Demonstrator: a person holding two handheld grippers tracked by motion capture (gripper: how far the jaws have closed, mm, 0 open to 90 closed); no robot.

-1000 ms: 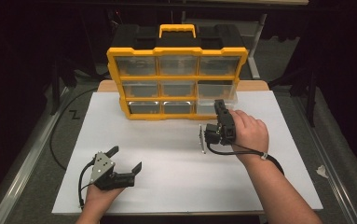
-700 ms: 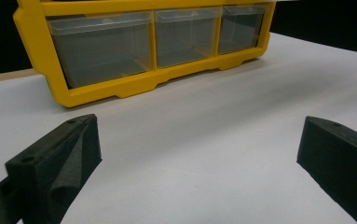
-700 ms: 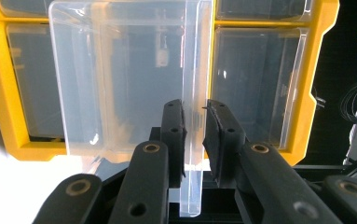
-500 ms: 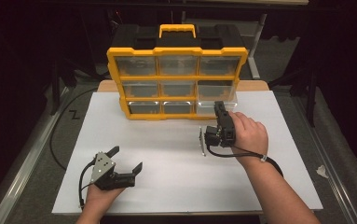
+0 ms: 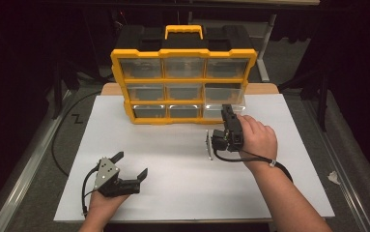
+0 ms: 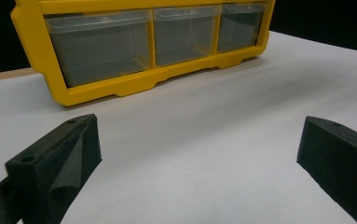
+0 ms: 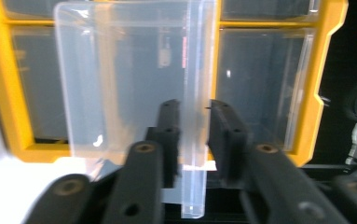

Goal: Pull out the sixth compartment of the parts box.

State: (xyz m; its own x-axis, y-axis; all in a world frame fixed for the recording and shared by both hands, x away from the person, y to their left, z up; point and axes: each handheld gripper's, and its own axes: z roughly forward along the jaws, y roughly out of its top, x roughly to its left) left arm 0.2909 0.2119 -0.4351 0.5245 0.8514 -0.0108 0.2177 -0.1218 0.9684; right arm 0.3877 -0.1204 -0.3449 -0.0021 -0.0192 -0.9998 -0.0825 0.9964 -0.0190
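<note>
Drawer [image 7: 134, 79] — clear plastic, pulled partway out of the yellow organiser [image 5: 185, 53] at its bottom-right slot, about one o'clock across the table [image 5: 173, 193]. My right gripper [image 7: 192, 140] straddles the drawer's front lip; its jaws have just been opening, so I judge the lip freed, with a slight gap at each pad. My left gripper [image 5: 130, 164] rests idle at seven o'clock, jaws wide apart on nothing — kept clear of the work. Nine drawers in all, three rows of three.

No readable text, labels or numbers anywhere
</note>
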